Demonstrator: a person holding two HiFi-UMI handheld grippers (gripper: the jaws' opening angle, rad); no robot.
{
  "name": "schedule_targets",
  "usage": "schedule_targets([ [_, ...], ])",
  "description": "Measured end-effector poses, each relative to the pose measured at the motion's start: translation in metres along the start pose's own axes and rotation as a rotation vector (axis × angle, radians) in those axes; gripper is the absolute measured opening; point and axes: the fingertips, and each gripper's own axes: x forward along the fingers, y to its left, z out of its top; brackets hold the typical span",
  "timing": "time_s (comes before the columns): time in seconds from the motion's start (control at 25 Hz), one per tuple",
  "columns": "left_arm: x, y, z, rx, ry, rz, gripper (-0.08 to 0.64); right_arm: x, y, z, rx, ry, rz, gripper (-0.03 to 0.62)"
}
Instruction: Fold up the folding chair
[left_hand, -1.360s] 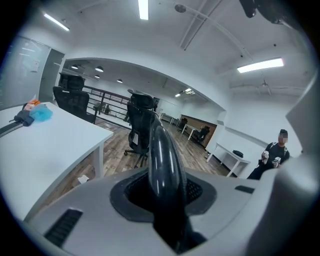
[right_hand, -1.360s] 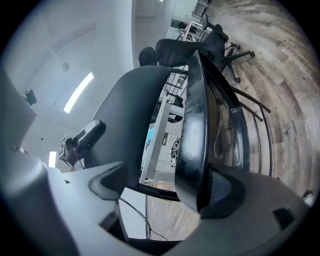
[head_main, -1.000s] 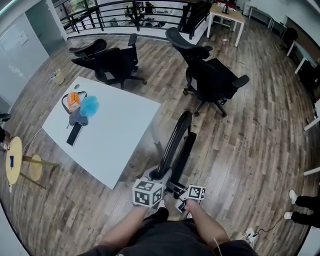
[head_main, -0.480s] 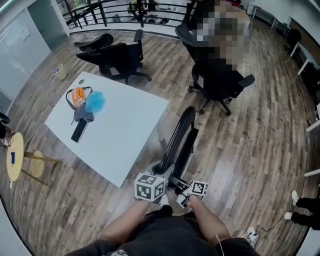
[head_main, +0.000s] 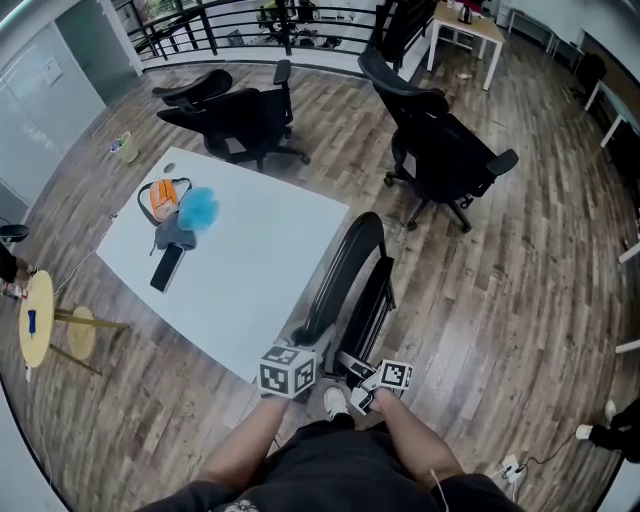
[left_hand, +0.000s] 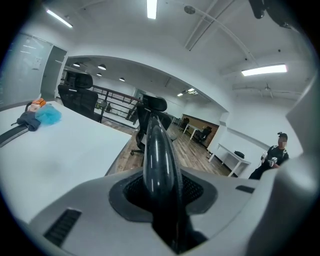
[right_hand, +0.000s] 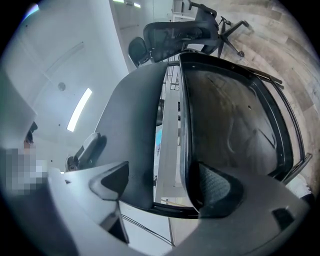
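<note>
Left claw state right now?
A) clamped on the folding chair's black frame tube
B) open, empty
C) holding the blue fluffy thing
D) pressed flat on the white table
A: the left gripper view shows the left claw pinching the glossy black tube of the folding chair between its pads.

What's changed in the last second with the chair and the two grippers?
The folded chair, gripped by the left gripper and the right gripper, has shifted towards the white table, closing the gap at its corner. Nothing was grasped or released. The chair stays folded and upright; the things on the table have not moved.
</note>
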Motion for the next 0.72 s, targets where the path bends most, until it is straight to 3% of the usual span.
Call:
schedule_targets([
  [0.2, -0.005, 0.034, 0.001, 0.023, 0.009, 0.043, 0.112, 0.028, -0.006, -0.003, 0.015, 0.015, -0.012, 0.433],
  [0.72, -0.011, 0.095, 0.005, -0.029, 0.016, 0.016, 0.104, 0.075, -0.019, -0.008, 0.123, 0.043, -0.066, 0.434],
])
